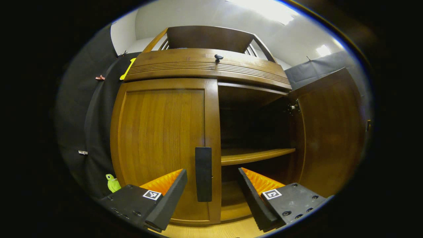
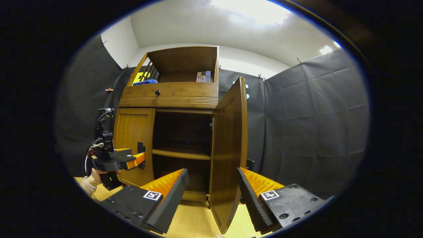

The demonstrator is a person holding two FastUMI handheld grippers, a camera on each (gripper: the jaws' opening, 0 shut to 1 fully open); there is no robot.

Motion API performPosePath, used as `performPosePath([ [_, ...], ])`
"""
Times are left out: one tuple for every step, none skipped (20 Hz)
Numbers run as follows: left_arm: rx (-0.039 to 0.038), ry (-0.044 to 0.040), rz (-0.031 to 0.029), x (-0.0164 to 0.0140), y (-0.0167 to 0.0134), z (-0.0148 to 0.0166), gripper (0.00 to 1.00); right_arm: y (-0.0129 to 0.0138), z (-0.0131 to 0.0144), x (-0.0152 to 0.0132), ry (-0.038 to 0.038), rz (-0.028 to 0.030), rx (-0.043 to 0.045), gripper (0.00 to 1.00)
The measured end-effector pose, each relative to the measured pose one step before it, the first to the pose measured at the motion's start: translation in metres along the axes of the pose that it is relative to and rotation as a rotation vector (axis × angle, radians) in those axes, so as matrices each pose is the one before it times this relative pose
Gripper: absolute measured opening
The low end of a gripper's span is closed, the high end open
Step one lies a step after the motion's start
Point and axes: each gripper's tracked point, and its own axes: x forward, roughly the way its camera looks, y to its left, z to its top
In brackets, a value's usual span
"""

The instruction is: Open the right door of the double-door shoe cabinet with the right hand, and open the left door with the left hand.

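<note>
The wooden shoe cabinet [image 1: 211,69] fills the left gripper view. Its left door [image 1: 162,138] is closed, with a dark upright handle [image 1: 203,173] on its inner edge. My left gripper [image 1: 211,180] is open, and the handle sits between its fingers, close in front. The right door [image 1: 330,132] stands swung wide. In the right gripper view the right door [image 2: 229,138] is seen edge-on, its lower edge between the spread fingers of my open right gripper [image 2: 213,180]. Farther left, a hand [image 2: 94,178] holds the left gripper [image 2: 137,158] at the left door's handle [image 2: 141,148].
Inside the cabinet a shelf [image 1: 257,153] crosses the dark interior. Above the doors is a drawer with a knob [image 1: 218,58]. The top shelf holds books [image 2: 203,76] and a blue cloth [image 2: 145,82]. A green toy [image 1: 113,183] sits left of the cabinet on the wooden floor [image 2: 195,218].
</note>
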Motion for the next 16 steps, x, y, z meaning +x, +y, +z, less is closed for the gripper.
performPosePath([
  [0.00682, 0.00253, 0.00529, 0.00561, 0.00148, -0.00419, 0.96, -0.00104, 0.00031, 0.00057, -0.00566, -0.00073, -0.00314, 0.93],
  [0.00497, 0.00517, 0.00565, 0.00648, 0.00009, -0.00387, 0.95, -0.00093, 0.00157, 0.0006, -0.00557, -0.00128, -0.0016, 0.93],
  [0.00267, 0.00751, 0.00682, 0.00477, 0.0011, -0.00532, 0.96, -0.00073, 0.0007, 0.00063, -0.00525, -0.00038, 0.00034, 0.93],
  [-0.00141, 0.00878, 0.00537, 0.00341, 0.00164, -0.00399, 0.96, -0.00063, 0.00034, 0.00075, -0.00371, -0.00027, 0.00192, 0.93],
  [-0.0069, 0.0041, 0.00446, 0.00395, 0.00225, -0.00328, 0.96, -0.00116, -0.00061, 0.00088, -0.00192, -0.00104, 0.00137, 0.93],
  [-0.00994, 0.00169, 0.00502, 0.00337, 0.00244, -0.00141, 0.96, -0.00172, -0.00063, 0.00021, -0.00085, -0.00209, 0.00054, 0.93],
  [-0.01076, -0.00056, 0.00903, 0.0033, 0.00348, -0.00003, 0.95, -0.00262, -0.00074, -0.0001, -0.00027, -0.00303, 0.00008, 0.93],
  [-0.00946, -0.00069, 0.00942, 0.00292, 0.00341, 0.00148, 0.92, -0.00166, -0.00001, 0.00032, 0.00035, -0.00285, 0.00016, 0.93],
  [-0.00979, -0.0048, 0.00584, 0.00245, 0.00258, 0.00063, 0.91, -0.00113, 0.00014, 0.00119, -0.00121, -0.00285, 0.00125, 0.93],
  [-0.0124, -0.00418, 0.0011, 0.00237, 0.00126, 0.00246, 0.87, -0.00143, -0.00003, 0.00086, -0.00035, -0.00338, 0.00174, 0.93],
  [-0.01167, -0.00003, 0.00272, -0.0002, 0.00101, 0.00112, 0.83, -0.00035, -0.00028, 0.00061, -0.00045, -0.00155, 0.00186, 0.93],
  [-0.0089, 0.00671, -0.00945, 0.00117, 0.00011, -0.00061, 0.75, 0.00028, -0.00098, 0.00188, 0.0008, -0.00106, -0.00009, 0.93],
  [-0.00604, 0.00696, -0.01149, 0.00148, -0.00116, -0.00283, 0.67, -0.00069, -0.00113, -0.00017, 0.00076, -0.00281, -0.00289, 0.92],
  [-0.00235, 0.00724, -0.01168, 0.00249, -0.00299, 0.00104, 0.6, -0.00087, -0.0007, 0.00042, -0.00058, -0.00519, -0.00684, 0.93],
  [0.00048, 0.00381, -0.00442, 0.00129, -0.00337, -0.00056, 0.56, -0.00029, -0.00107, 0.00058, 0.00031, -0.00486, -0.01031, 0.93],
  [0.00638, -0.00639, 0.00252, 0.00079, -0.00173, 0.00167, 0.5, 0.00087, -0.00023, 0.00103, 0.0037, -0.00272, -0.00859, 0.93],
])
